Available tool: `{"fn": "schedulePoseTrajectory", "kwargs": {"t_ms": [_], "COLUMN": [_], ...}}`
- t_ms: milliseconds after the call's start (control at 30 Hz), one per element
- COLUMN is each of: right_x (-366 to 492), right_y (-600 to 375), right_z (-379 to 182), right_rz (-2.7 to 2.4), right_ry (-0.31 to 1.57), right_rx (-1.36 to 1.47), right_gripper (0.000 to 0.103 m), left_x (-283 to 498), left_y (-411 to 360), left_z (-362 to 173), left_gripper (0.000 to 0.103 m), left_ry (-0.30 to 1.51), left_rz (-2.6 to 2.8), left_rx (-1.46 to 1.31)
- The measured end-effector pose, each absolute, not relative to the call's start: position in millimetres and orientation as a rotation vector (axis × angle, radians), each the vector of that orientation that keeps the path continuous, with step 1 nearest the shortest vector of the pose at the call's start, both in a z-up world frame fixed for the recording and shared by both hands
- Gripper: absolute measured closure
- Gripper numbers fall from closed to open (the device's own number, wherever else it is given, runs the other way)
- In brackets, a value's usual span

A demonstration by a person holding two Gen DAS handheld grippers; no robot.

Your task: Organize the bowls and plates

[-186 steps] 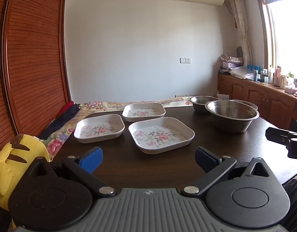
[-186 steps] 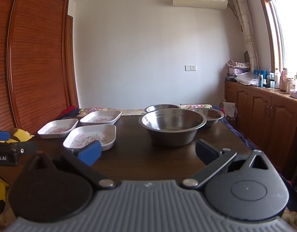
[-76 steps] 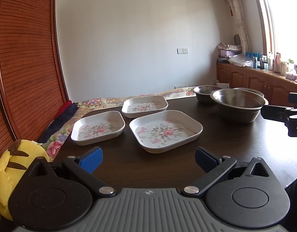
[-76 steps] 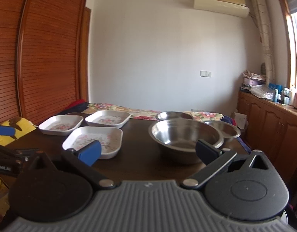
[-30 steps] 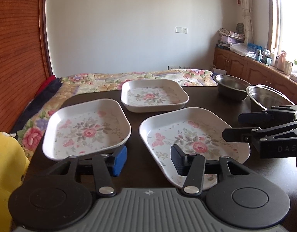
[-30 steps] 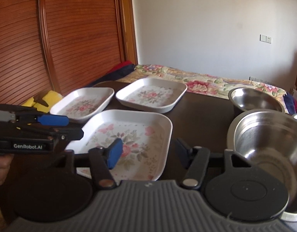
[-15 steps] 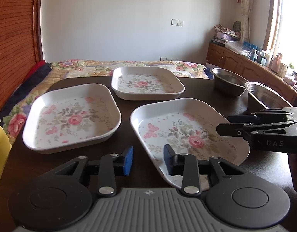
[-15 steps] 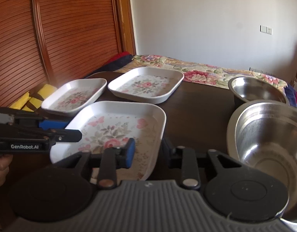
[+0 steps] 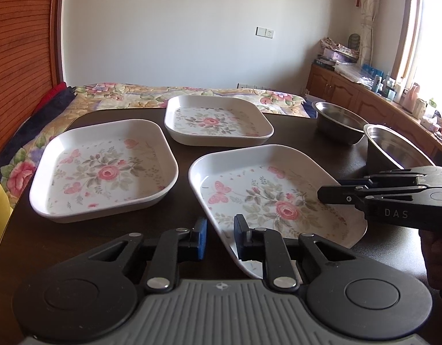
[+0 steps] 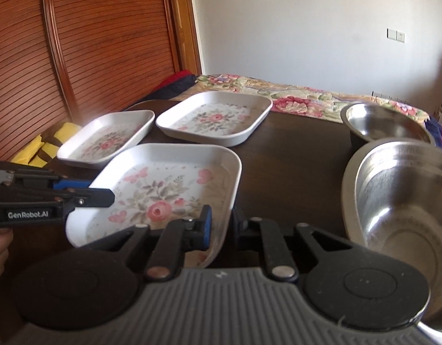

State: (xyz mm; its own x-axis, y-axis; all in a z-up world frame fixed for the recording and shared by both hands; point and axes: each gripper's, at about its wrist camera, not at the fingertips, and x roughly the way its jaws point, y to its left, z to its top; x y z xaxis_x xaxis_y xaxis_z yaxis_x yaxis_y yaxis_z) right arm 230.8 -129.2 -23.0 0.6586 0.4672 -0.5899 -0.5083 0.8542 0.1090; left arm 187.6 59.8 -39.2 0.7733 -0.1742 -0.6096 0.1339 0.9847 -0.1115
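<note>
The near plate's (image 9: 267,198) closest corner is hidden behind the left gripper (image 9: 219,237) in the left wrist view, and its near rim likewise disappears behind the right gripper (image 10: 221,227) in the right wrist view, so how firmly either grips the rim cannot be told. The big bowl (image 10: 399,195) is cut off by the right edge (and blurred there), while the bottles on the counter (image 9: 393,106) are too small to make out.
</note>
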Motion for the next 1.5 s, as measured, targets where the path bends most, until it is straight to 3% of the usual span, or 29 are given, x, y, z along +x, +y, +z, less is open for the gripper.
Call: {"fn": "schedulePoseTrajectory", "kwargs": {"t_ms": [167, 1500], "right_x": [231, 108], "right_y": [-132, -129], "right_z": [-23, -17], "right_rz": [0.552, 0.553], "right_ry": [0.665, 0.627], "right_rx": [-0.034, -0.026], "right_gripper": [0.088, 0.088], "left_x": [187, 88], "left_y": [62, 71], "left_z": [-39, -31], "left_gripper": [0.087, 0.087], "left_ry": [0.670, 0.662], "left_rz": [-0.157, -0.193], "left_rx": [-0.084, -0.078]}}
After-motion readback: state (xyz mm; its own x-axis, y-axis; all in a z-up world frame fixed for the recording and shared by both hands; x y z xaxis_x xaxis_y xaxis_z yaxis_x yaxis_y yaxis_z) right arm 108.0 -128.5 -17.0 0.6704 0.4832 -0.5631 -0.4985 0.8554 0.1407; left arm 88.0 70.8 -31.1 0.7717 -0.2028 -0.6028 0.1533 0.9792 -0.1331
